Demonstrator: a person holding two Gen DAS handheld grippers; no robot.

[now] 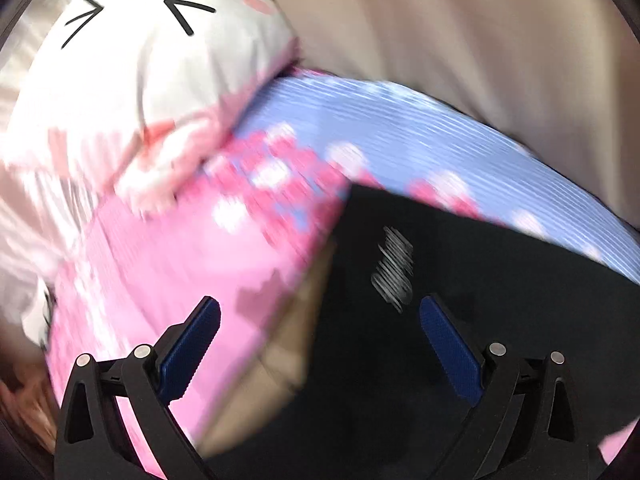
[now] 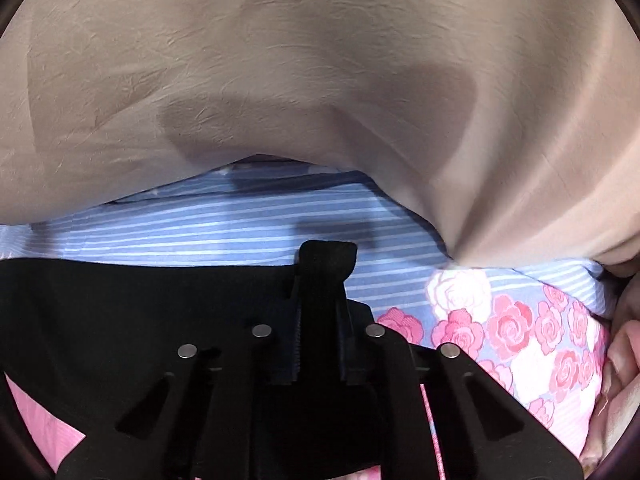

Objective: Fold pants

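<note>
Black pants [image 2: 120, 312] on blue-striped, pink-rose bedsheet [image 2: 240, 224].

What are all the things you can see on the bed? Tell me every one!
Pants: one pair, black, lying on the bedsheet in front of both grippers; a small white print shows in the left wrist view.
Bedsheet: one, blue with white stripes, turning pink with roses, under the pants.
Blanket: one, beige, bunched behind the sheet.
Pillow: one, white with a drawn cat-like face and pink cheek, behind the sheet on the left.
Left gripper: one, black with blue pads, open above the pants.
Right gripper: one, black, shut on a pinch of the pants.
Person's fingers: a few, at the right edge of the right wrist view.
</note>
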